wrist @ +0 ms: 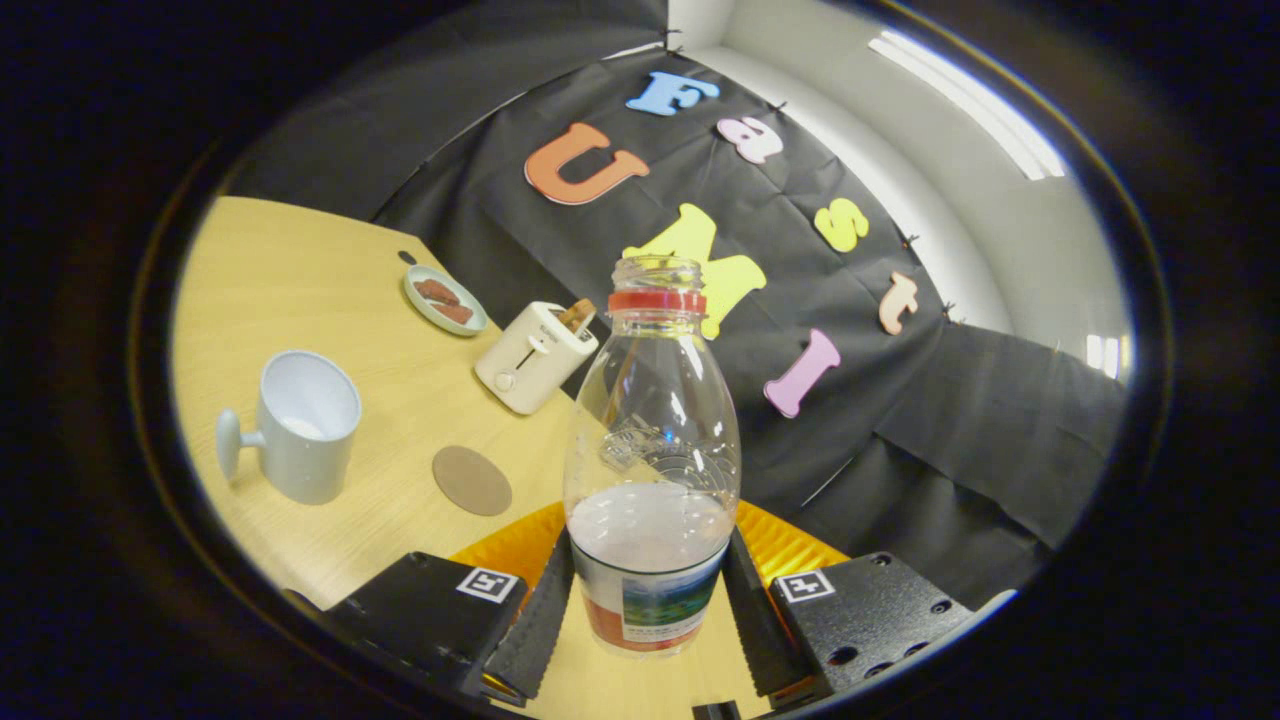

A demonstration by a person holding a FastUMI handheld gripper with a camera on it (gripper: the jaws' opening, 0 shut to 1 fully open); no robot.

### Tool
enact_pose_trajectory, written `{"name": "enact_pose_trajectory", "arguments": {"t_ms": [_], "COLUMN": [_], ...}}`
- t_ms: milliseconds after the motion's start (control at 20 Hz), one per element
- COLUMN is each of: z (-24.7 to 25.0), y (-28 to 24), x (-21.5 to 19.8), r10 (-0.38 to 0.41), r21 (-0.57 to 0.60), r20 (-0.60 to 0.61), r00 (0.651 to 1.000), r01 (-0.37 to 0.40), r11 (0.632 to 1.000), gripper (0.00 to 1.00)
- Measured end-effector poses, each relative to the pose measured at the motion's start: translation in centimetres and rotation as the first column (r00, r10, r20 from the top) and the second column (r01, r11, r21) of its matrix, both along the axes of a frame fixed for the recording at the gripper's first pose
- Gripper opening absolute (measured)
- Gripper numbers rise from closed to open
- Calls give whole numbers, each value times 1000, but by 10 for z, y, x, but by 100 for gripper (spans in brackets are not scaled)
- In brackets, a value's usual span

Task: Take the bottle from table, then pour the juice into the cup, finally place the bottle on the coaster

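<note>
Bottle [651, 470] clamped between the 2 fingers of your gripper [648, 610], lifted and tilted over the table [300, 290].

Grab looks done; pour is next, so swing toward the cup [300, 425], well off to the side beyond the fingers, coaster [471, 480] between. Bottle is clear plastic, cap off, red neck ring, pale juice roughly 1/3 full.
</note>
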State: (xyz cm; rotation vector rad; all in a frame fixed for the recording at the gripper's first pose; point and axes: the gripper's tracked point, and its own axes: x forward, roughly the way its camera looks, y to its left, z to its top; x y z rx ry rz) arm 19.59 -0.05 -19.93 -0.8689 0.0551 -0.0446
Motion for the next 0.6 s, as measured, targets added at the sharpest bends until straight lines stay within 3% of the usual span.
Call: {"name": "enact_pose_trajectory", "arguments": {"t_ms": [300, 600], "z": [12, 25], "y": [6, 8], "x": [3, 7], "r10": [4, 13], "r21": [-159, -333], "r20": [31, 74], "r00": [1000, 997], "r01": [1, 12], "r11": [987, 943], "gripper": [79, 79]}}
